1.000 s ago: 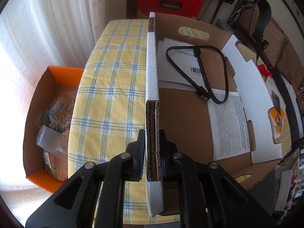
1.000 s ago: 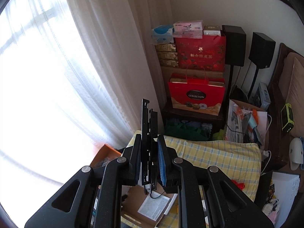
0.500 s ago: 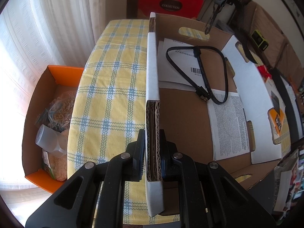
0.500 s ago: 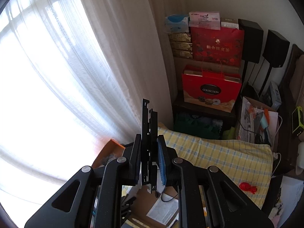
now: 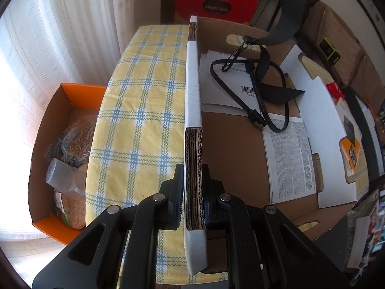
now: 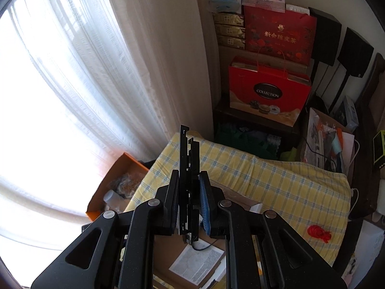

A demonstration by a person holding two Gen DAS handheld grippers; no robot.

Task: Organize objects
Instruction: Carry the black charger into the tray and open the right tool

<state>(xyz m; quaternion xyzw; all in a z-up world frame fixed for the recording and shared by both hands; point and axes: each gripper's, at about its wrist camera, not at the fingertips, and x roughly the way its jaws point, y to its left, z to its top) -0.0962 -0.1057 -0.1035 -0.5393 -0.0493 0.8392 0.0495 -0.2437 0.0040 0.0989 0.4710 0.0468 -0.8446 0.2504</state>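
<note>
An open cardboard box [image 5: 192, 84] lies on the checked cloth, and my left gripper [image 5: 193, 175] is shut on its near side wall. Inside it lie a black cable [image 5: 255, 101] and printed papers [image 5: 288, 159]. A dark strap [image 5: 286, 12] with a metal clip [image 5: 234, 54] hangs down from above into the box, its tip over the cable. My right gripper [image 6: 190, 183] is shut on a thin flat black piece [image 6: 186, 149] that stands upright between the pads, above the box [image 6: 166, 260]. How the strap joins that piece is hidden.
An orange box [image 5: 79, 89] with bags and a plastic bottle stands left of the yellow checked cloth [image 5: 144, 96], by the curtain. Red gift bags [image 6: 268, 91] and speakers are stacked behind. A small red thing [image 6: 318, 232] lies on the cloth at the right.
The strap and clip have come down from the top right into the box, over the cable. The right gripper has sunk toward the table with the black piece. The left gripper has kept still.
</note>
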